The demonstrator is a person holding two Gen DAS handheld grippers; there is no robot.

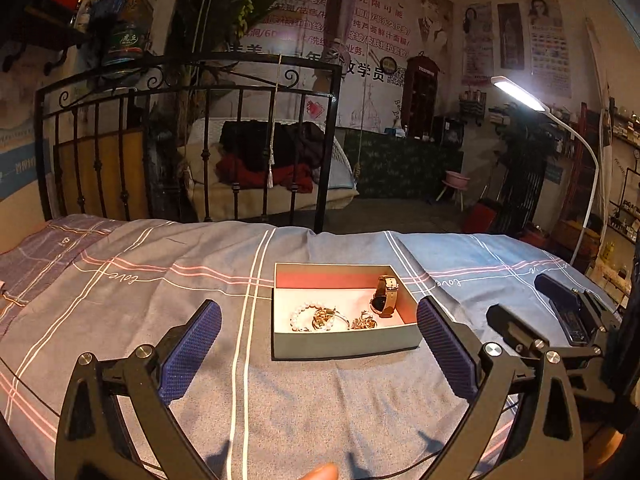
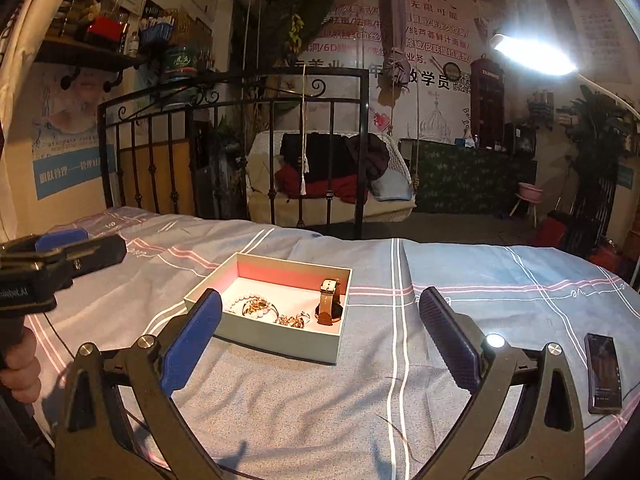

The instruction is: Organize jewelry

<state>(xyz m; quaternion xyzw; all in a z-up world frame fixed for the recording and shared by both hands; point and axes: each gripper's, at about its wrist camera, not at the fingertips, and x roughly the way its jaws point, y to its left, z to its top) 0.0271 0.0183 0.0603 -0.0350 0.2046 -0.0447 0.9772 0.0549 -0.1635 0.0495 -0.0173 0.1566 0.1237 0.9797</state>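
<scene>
The bed [image 1: 120, 320] fills the room's near side, its checked sheet spread flat, and right in the middle of it sits the box [image 1: 344, 346], an open tray with grey walls and a pink lining. Everything hangs off that box. To its right, well apart on the sheet, lies a phone [image 2: 604, 372]. Near the box's front edge hover both tools: the left gripper [image 1: 318, 354] with its blue pads spread wide and nothing between them, the right gripper [image 2: 320, 348] likewise wide apart and empty. Inside the box, a watch [image 1: 385, 296] stands propped against the right wall, a pearl bracelet [image 1: 308, 314] lies at the left, and gold pieces [image 1: 362, 322] tangle between them. I'd say the jewelry is all in. If anything is left, it looks like tidying: come in from above, pinch one piece only, and lift slowly so the gold chains don't drag the pearls along.
</scene>
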